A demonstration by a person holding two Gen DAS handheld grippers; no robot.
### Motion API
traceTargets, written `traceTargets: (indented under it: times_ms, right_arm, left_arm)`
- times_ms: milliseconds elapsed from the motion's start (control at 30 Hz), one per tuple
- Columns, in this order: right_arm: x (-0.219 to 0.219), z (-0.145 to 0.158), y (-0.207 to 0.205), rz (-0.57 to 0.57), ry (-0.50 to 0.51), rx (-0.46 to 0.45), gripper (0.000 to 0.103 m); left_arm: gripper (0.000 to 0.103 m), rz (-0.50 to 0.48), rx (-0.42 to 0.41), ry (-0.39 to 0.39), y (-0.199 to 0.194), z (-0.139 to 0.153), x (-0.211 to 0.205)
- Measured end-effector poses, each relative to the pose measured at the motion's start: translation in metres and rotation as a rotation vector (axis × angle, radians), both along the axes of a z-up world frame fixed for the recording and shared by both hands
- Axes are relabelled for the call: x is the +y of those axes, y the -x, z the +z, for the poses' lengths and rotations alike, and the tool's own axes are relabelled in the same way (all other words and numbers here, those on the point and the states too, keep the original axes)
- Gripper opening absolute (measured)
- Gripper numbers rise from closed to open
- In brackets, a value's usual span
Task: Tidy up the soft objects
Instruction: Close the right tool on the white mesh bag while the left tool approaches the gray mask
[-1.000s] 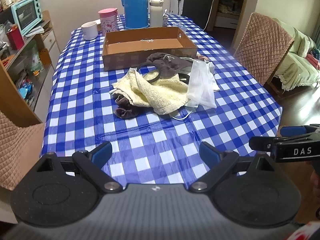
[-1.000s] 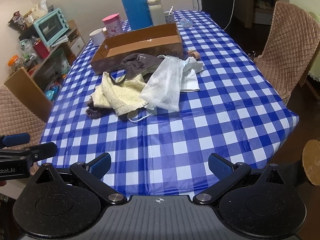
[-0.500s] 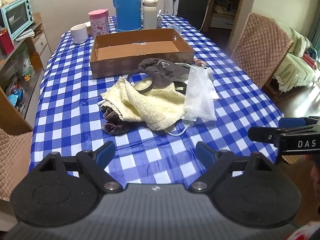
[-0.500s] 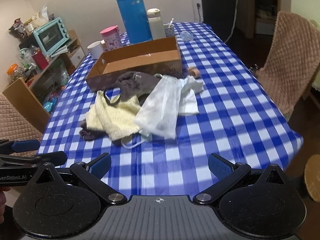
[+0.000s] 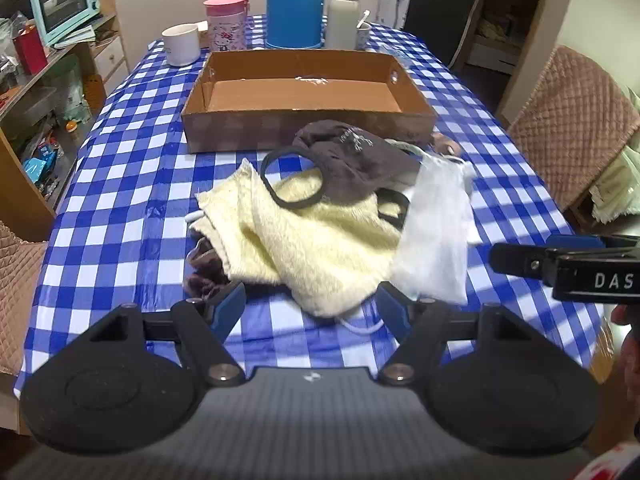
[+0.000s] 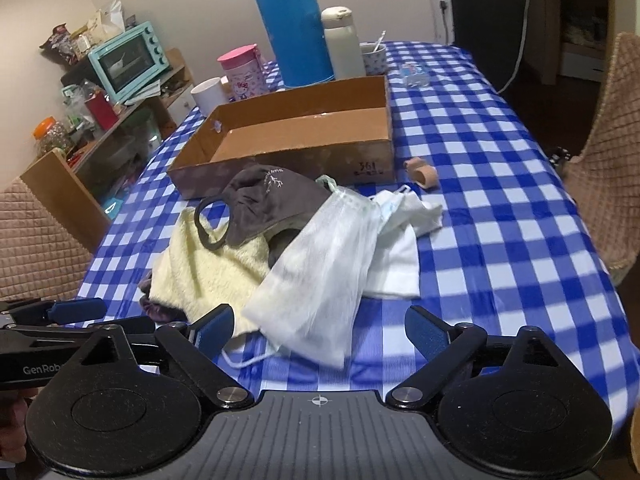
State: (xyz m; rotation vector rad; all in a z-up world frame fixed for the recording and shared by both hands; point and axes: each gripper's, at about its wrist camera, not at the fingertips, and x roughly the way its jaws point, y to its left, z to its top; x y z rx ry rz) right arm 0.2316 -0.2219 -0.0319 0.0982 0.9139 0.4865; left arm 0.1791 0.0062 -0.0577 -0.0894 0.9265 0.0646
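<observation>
Left wrist view is showing the left gripper [image 5: 310, 306] hovering low over a blue-checked table [image 5: 132, 184], its jaws standing wide apart and holding nothing. Just ahead of its fingers, a heap of soft things is lying in the middle of the table: a pale yellow towel [image 5: 316, 248], a dark brown cloth mask [image 5: 356, 160] resting on top of it, a sheer white pouch [image 5: 436, 236] on the right side, and a small dark fabric piece [image 5: 202, 272] peeking out at the left. Behind the heap, an open cardboard box [image 5: 308, 124] is sitting with nothing soft inside.

Right wrist view is showing the right gripper [image 6: 320, 328] facing the same heap, its jaws also spread wide and gripping nothing, with the pouch [image 6: 320, 272] nearest to it.

The step in hand appears to be the approach for a first pick. The next move is likely calling for one gripper to settle over a raised fold, closing on one item alone, then carrying it toward the box.
</observation>
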Motion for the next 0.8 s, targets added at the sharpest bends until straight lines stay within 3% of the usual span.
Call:
traceTargets:
  times_ms: [267, 500, 700, 800]
  right_arm:
    - [0.004, -0.027, -0.042, 0.056, -0.037, 0.048, 0.090]
    - [0.008, -0.042, -0.071, 0.052, -0.065, 0.065, 0.085]
    - [0.015, -0.049, -0.078, 0.061, -0.071, 0.038, 0.068]
    - [0.019, -0.058, -0.079, 0.074, -0.064, 0.065, 0.044]
  left_arm:
    - [0.062, 0.082, 0.000, -0.024, -0.030, -0.013, -0.003]
    - [0.061, 0.126, 0.012, -0.048, -0.043, -0.020, -0.009]
    - [0.061, 0.117, 0.032, -0.053, -0.046, -0.026, -0.016]
    - [0.061, 0.109, 0.040, -0.051, -0.047, -0.029, -0.017]
